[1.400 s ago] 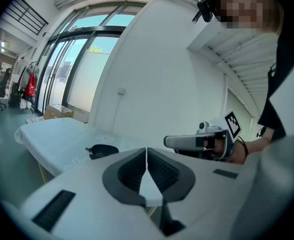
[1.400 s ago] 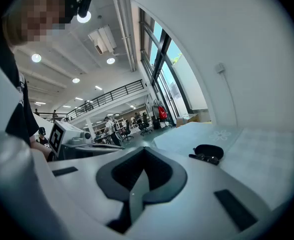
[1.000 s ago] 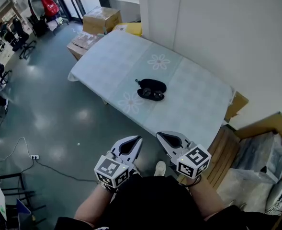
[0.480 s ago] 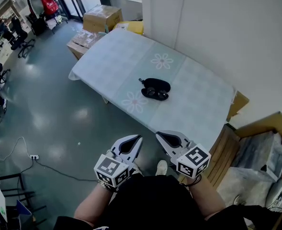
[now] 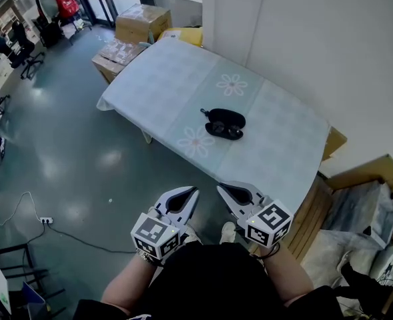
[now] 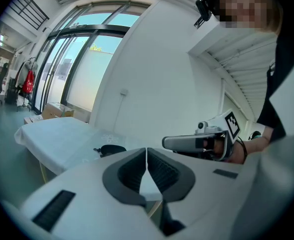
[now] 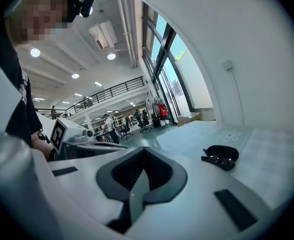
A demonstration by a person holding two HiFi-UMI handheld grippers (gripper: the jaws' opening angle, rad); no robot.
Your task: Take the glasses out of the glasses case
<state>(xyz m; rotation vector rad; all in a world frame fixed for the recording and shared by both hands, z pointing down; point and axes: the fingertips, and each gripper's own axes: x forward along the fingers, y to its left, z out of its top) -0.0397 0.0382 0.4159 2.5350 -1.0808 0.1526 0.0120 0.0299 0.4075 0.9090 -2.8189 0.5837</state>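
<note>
Head view: a rectangular worktop (image 5: 157,85) under a pale blue cloth with flower prints stands ahead, beside a white wall (image 5: 316,39). Both tools are held low, close to the person's body and well apart from the worktop.
Left gripper (image 5: 193,193): white, two-jaw. The jaws are clenched tip to tip with nothing between them, as the left gripper view shows.
Right gripper (image 5: 221,190): same build. The jaws are pressed together and empty, as the right gripper view shows.
Task object: a black oval hard-shell glasses case (image 5: 228,118) lies open near the middle of the worktop.
Contents: the dark-lensed glasses (image 5: 225,132) rest at the case's open front edge. Whether they sit inside the lower shell or just beside it cannot be told.
Step in hand: approach, as judged. No contact has been made with the case or the glasses.
Next move: bring both tools forward over the worktop, release one set of jaws, and align it with the glasses frame. The other tool would probably be needed to steady the case.
Change from earlier frame: the case and worktop sit further right and lower in the head view. The grippers keep the same place and remain clenched.
</note>
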